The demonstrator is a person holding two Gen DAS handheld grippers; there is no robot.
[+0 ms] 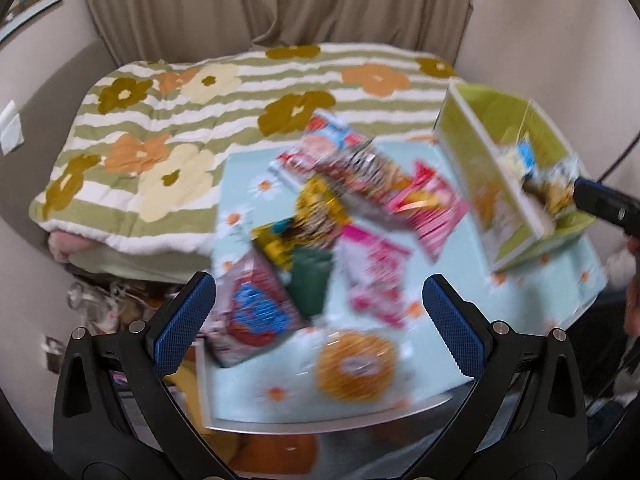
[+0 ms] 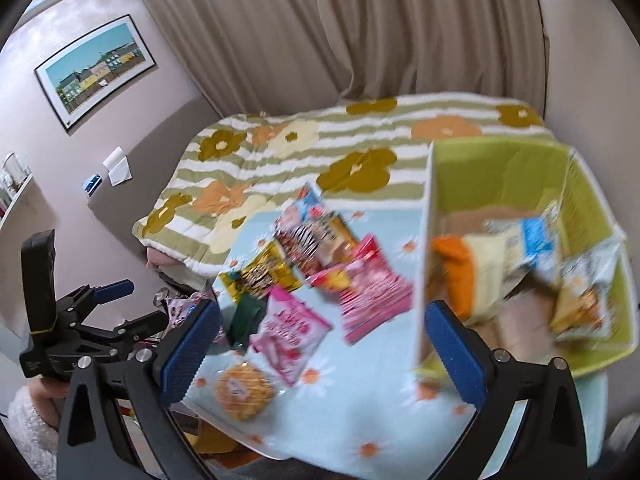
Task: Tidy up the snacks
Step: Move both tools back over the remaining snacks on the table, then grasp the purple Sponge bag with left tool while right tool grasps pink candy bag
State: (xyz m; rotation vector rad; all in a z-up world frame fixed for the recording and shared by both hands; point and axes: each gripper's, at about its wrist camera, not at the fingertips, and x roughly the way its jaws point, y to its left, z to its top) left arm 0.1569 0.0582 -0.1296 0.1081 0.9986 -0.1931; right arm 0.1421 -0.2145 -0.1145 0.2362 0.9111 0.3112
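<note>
Sorting the snacks is partly done. A few packets already sit inside the green box [image 2: 520,168], at the right end of the bench [image 2: 360,420]. One of them, a blue and white packet [image 2: 532,240], leans up against the far wall of the box.

Most of the snacks [image 2: 320,280] are not in yet. They lie in a loose heap on the bench just left of the box: a pink packet [image 2: 372,300], a yellow packet [image 2: 264,272], a striped packet [image 2: 308,240] and a round golden cookie [image 2: 243,390] nearest the front edge. The pink packet lies flat with its long side slanting toward the box, I think, though the view is smeared.

The right gripper [image 2: 320,344] hangs over the bench near the box's front corner, jaws spread wide with nothing in them. The left gripper [image 1: 320,320] hangs over the heap, further from the box, jaws wide too and empty.

Behind the box is a bed with a flowery blanket [image 2: 280,152].
</note>
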